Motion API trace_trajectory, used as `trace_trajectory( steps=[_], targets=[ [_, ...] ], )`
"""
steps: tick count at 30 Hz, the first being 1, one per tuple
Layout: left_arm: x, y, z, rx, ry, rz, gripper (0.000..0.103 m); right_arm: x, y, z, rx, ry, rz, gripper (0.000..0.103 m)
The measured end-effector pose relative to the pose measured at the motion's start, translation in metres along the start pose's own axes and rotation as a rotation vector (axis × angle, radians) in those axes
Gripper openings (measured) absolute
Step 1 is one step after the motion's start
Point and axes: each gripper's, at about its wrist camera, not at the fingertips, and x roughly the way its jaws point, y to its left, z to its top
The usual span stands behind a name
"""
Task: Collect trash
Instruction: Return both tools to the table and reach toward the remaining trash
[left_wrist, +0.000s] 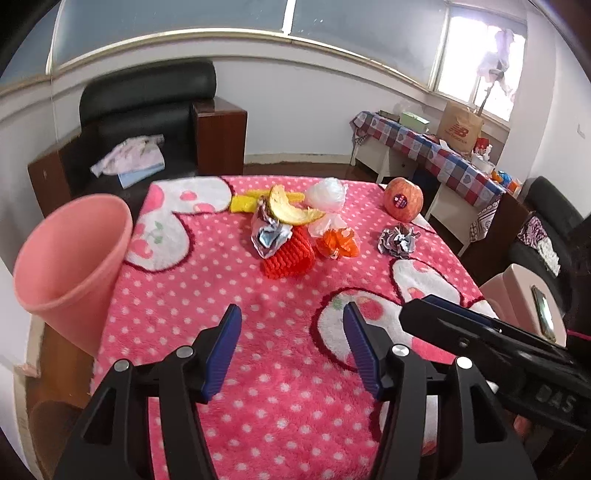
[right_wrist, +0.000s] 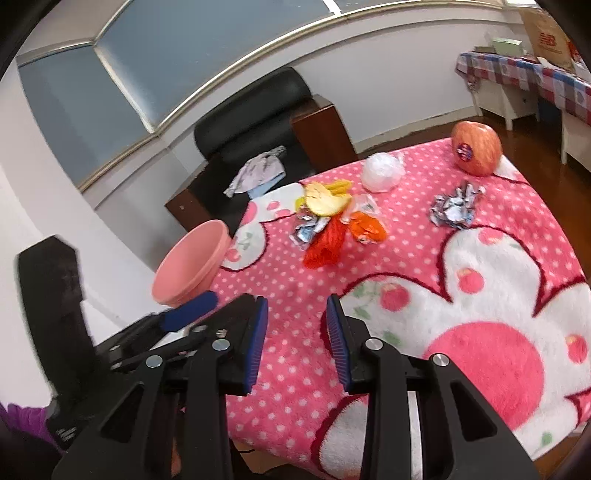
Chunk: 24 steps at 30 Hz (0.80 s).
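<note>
We are holding the left gripper (left_wrist: 291, 321) with its jaws wide apart and empty over the pink dotted blanket (left_wrist: 229, 295); the right gripper (right_wrist: 297, 314) is standing partly open, also empty. We are judging the reach comes next: we should be approaching low, straddling one scrap. The trash pile (left_wrist: 291, 229), with peel, foil and orange wrapper, is lying mid-blanket, the crumpled foil ball (left_wrist: 399, 240) apart. The pink bin (left_wrist: 74, 266) is leaning at the blanket's left edge. Only the right view is showing its open mouth.
</note>
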Motion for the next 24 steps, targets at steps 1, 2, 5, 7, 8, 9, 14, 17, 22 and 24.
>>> trace_trajectory(
  steps=[1, 2, 5, 7, 8, 9, 14, 17, 22, 24],
  targets=[
    [0.003, 0.001, 0.0, -0.009, 0.008, -0.006, 0.057, 0.0, -0.001, 0.0, -0.003, 0.001, 0.007, 0.034],
    [0.006, 0.002, 0.0, -0.014, 0.012, -0.014, 0.059, 0.001, -0.002, 0.001, -0.002, 0.001, 0.017, 0.034],
    [0.011, -0.001, 0.001, -0.018, 0.014, -0.029, 0.069, 0.001, -0.009, 0.003, 0.015, -0.003, 0.035, 0.034],
    [0.015, -0.006, 0.002, 0.001, 0.02, -0.02, 0.073, 0.0, -0.016, 0.004, 0.029, -0.008, 0.033, 0.034],
    [0.016, -0.008, 0.002, 0.008, 0.022, -0.027, 0.073, 0.0, -0.022, 0.005, 0.036, -0.015, 0.022, 0.034],
    [0.017, -0.01, 0.002, 0.019, 0.023, -0.036, 0.074, -0.002, -0.027, 0.007, 0.043, -0.028, 0.006, 0.034],
    [0.026, -0.018, 0.004, 0.04, 0.044, -0.035, 0.074, -0.01, -0.05, 0.017, 0.028, -0.087, -0.093, 0.034],
    [0.037, -0.015, 0.007, 0.02, 0.08, -0.023, 0.073, -0.013, -0.059, 0.021, 0.01, -0.105, -0.13, 0.034],
    [0.047, -0.002, 0.019, -0.016, 0.077, -0.014, 0.073, -0.009, -0.08, 0.031, 0.038, -0.098, -0.142, 0.034],
    [0.051, 0.001, 0.025, -0.015, 0.074, -0.005, 0.073, -0.004, -0.092, 0.034, 0.056, -0.083, -0.137, 0.034]
  ],
)
